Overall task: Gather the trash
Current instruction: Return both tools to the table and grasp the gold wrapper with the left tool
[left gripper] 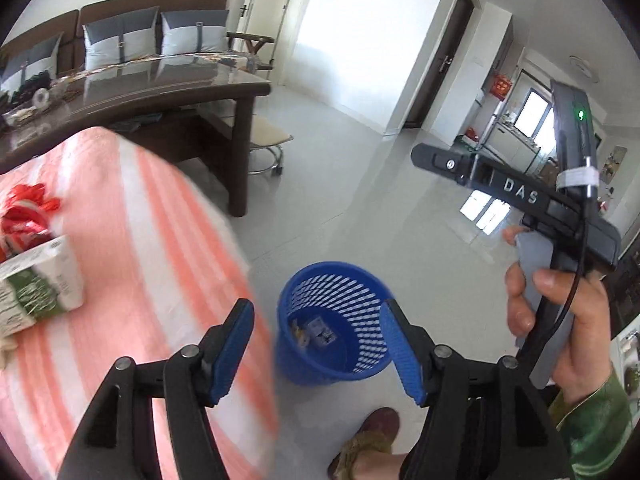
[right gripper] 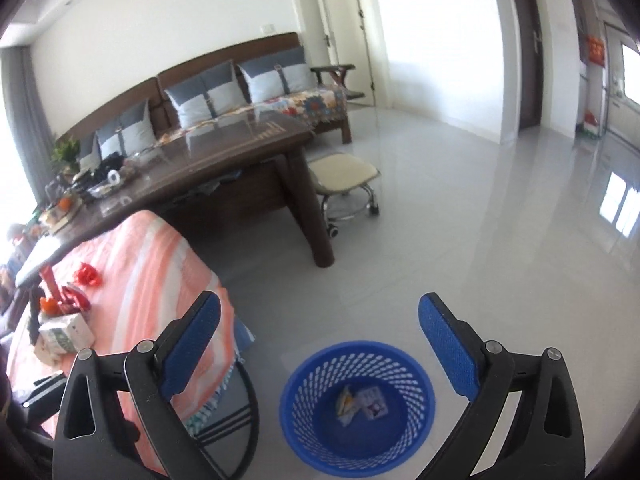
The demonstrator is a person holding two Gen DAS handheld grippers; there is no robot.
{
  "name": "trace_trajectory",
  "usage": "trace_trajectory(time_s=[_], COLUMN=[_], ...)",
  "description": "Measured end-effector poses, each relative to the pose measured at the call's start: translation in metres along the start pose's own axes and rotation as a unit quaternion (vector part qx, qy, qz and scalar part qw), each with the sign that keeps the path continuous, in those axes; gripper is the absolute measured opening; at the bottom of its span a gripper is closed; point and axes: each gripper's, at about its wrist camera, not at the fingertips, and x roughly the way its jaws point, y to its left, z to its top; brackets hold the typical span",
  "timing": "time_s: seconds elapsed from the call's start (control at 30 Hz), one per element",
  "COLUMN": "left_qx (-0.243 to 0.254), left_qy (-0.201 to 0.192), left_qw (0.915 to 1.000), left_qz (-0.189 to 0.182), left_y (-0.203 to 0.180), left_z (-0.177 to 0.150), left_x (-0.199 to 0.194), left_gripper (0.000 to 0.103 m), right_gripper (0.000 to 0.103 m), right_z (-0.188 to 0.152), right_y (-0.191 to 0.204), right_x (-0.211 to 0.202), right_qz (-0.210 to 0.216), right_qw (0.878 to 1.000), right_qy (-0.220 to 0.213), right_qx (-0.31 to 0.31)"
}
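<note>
Where wrappers lie, round blue lattice basket (right gripper: pixel 357 406) stands.

Pale glossy tile floor (right gripper: pixel 460 208): blue mesh bin (right gripper: pixel 357 404) stands on it, wheeled stool (right gripper: pixel 346 178) near dark wood table (right gripper: pixel 224 168).
Small table w/ orange-white striped cloth (left gripper: pixel 160 240) beside bin: tissue pack (left gripper: pixel 38 284), red wrapper bits (left gripper: pixel 28 216) lie on it.
Dark table top: clutter at far end, too blurred to ID.
</note>
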Motion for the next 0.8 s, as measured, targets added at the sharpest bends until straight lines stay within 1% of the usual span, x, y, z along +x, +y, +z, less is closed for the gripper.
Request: trace_trajectory(time_s=[0.1, 0.2, 0.27, 0.37, 0.4, 0.43, 0.47, 0.53, 0.6, 0.63, 0.67, 0.8], left_qx=[-0.006, -0.021, -0.036, -0.076, -0.086, -0.094, -0.1, -0.112, -0.121, -0.12, -0.115, -0.111], left_qy=[0.007, 0.013, 0.017, 0.015, 0.015, 0.012, 0.011, 0.012, 0.021, 0.026, 0.023, 0.024], left_qw=[0.9983, 0.9932, 0.9883, 0.981, 0.9776, 0.9734, 0.9702, 0.9665, 0.9616, 0.9601, 0.9596, 0.9626], left_qz=[0.058, 0.114, 0.147, 0.178, 0.192, 0.209, 0.22, 0.23, 0.245, 0.251, 0.256, 0.246], left_y=[0.035, 0.074, 0.102, 0.144, 0.156, 0.165, 0.176, 0.193, 0.201, 0.205, 0.205, 0.209], left_z=[-0.03, -0.06, -0.076, -0.092, -0.095, -0.1, -0.101, -0.106, -0.111, -0.111, -0.111, -0.109], left_x=[-0.027, -0.053, -0.07, -0.092, -0.096, -0.107, -0.109, -0.114, -0.114, -0.113, -0.113, -0.108], left_gripper=[0.067, 0.067, 0.067, 0.069, 0.072, 0.073, 0.074, 0.078, 0.08, 0.085, 0.086, 0.089], right_gripper=[0.1, 0.1, 0.1, 0.1, 0.1, 0.1, 0.1, 0.1, 0.1, 0.1, 0.1, 0.1], right_z=[-0.015, -0.037, -0.054, -0.082, -0.091, -0.1, -0.109, -0.123, -0.136, -0.139, -0.142, -0.146], right_y=[0.05, 0.102, 0.137, 0.186, 0.201, 0.216, 0.229, 0.249, 0.261, 0.264, 0.266, 0.27], right_x=[-0.005, -0.005, -0.003, 0.005, 0.009, 0.013, 0.018, 0.029, 0.036, 0.039, 0.042, 0.046], right_qz=[0.034, 0.076, 0.103, 0.145, 0.159, 0.171, 0.181, 0.197, 0.209, 0.213, 0.217, 0.214], right_qw=[0.999, 0.994, 0.988, 0.973, 0.965, 0.958, 0.951, 0.937, 0.929, 0.927, 0.925, 0.923], right_qy=[-0.005, 0.012, 0.028, 0.057, 0.067, 0.076, 0.084, 0.101, 0.116, 0.122, 0.128, 0.131], right_qx=[-0.038, -0.077, -0.11, -0.173, -0.195, -0.217, -0.238, -0.269, -0.283, -0.285, -0.286, -0.293])
